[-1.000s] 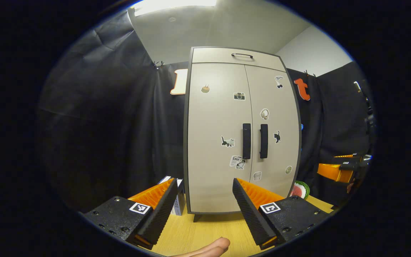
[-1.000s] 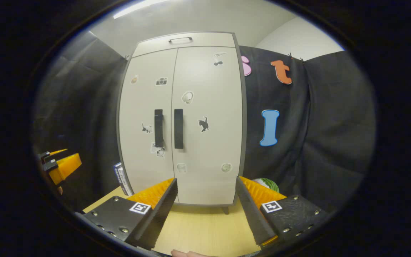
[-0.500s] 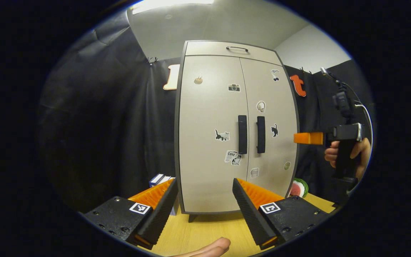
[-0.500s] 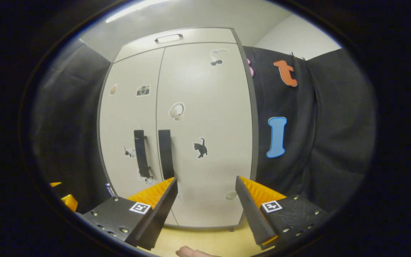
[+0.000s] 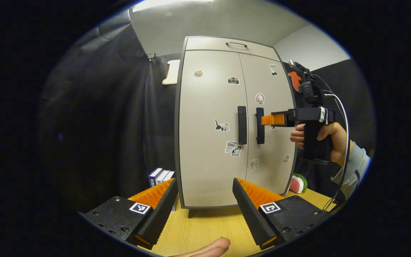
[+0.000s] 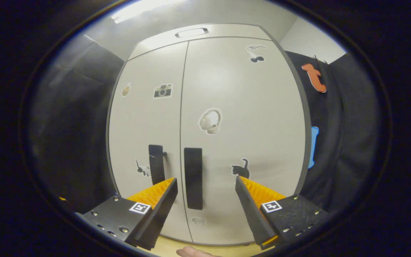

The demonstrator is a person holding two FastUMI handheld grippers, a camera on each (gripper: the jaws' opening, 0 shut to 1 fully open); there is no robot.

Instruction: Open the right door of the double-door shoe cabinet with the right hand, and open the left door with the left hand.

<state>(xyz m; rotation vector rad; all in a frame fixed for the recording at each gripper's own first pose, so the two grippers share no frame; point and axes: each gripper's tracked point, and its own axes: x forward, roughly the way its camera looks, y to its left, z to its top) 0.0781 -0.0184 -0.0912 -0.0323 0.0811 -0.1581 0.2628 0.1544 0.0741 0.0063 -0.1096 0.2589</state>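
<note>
My right gripper [image 6: 205,200] has closed in on the cabinet [image 6: 227,89], fingers spread with the right door's handle [image 6: 193,177] just ahead between them, so I should straddle it squarely, pinch, then pull.

Pale shoe cabinet [image 5: 212,142] upright on table; both doors shut (stickers, dark vertical handles).

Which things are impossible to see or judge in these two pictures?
- Cabinet inside: hidden by both shut doors.
- Right tool touching the right handle? Left gripper view, too small to tell.
- Books: partly hidden by the left tool.
</note>
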